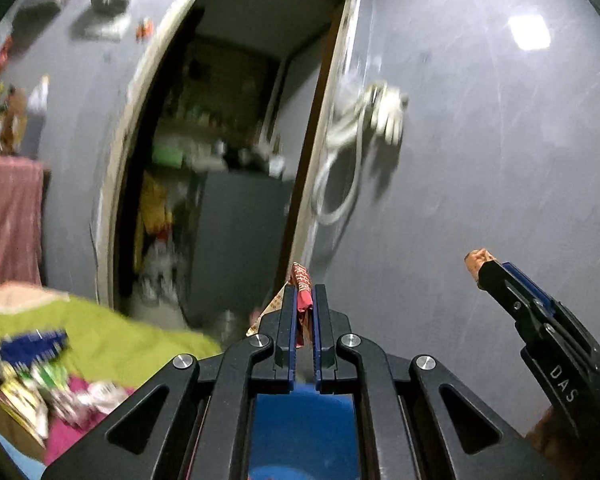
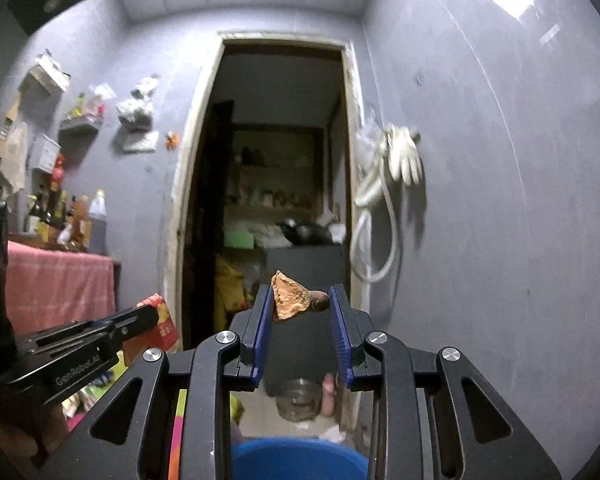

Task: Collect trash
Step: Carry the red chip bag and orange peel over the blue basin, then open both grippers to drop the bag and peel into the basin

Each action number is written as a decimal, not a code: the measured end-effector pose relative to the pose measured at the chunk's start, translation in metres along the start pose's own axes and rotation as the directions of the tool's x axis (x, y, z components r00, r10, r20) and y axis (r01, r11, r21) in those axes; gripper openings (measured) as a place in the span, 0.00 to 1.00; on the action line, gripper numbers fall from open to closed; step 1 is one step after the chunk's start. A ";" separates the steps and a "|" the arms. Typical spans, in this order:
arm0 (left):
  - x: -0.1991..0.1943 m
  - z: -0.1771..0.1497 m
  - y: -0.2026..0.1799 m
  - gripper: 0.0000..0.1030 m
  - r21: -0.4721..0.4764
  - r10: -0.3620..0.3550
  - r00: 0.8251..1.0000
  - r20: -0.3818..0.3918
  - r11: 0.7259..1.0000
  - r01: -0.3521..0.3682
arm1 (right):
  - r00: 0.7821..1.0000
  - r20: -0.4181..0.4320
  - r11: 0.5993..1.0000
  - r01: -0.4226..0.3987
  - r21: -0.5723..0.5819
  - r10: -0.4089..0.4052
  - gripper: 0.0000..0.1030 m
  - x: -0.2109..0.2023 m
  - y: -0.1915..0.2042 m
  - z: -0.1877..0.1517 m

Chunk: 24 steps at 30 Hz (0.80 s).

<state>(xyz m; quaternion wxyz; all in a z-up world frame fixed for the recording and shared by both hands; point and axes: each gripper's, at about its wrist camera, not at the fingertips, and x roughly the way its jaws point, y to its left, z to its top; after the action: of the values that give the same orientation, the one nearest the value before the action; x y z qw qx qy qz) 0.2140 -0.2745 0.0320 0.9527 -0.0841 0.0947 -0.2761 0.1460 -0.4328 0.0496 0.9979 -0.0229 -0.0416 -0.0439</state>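
Both claws are carrying trash above the blue bin (image 2: 300,458): left claw (image 1: 304,300) pinching a red wrapper (image 1: 303,292), right claw (image 2: 302,304) barely gripping a brown scrap (image 2: 290,300), which is risking slipping out beside the bin.

Pretty dim overall, ceiling light glaring off the glossy wall (image 1: 528,32). Heavy motion blur in left view, doorway (image 2: 276,200) bent by fisheye, corners black.

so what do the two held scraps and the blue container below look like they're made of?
Red wrapper in the left gripper: thin printed plastic film or foil, crumpled, glossy.
Orange scrap in the right gripper: dull, wrinkled, looks like dried peel or food; not certain.
Blue bucket: smooth moulded plastic, by its even colour and rounded rim.
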 end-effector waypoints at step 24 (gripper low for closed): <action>0.114 -0.090 0.029 0.10 -0.112 -0.028 0.876 -0.482 0.993 -0.030 | 0.868 -0.493 0.980 0.045 0.194 0.058 0.26 0.056 -0.042 -0.138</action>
<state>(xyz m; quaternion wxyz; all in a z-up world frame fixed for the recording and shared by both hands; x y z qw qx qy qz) 0.3025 -0.3221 -0.0767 0.8926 -0.0680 0.3452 -0.2820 0.2087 -0.4858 -0.0814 0.9724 0.0889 0.2120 -0.0407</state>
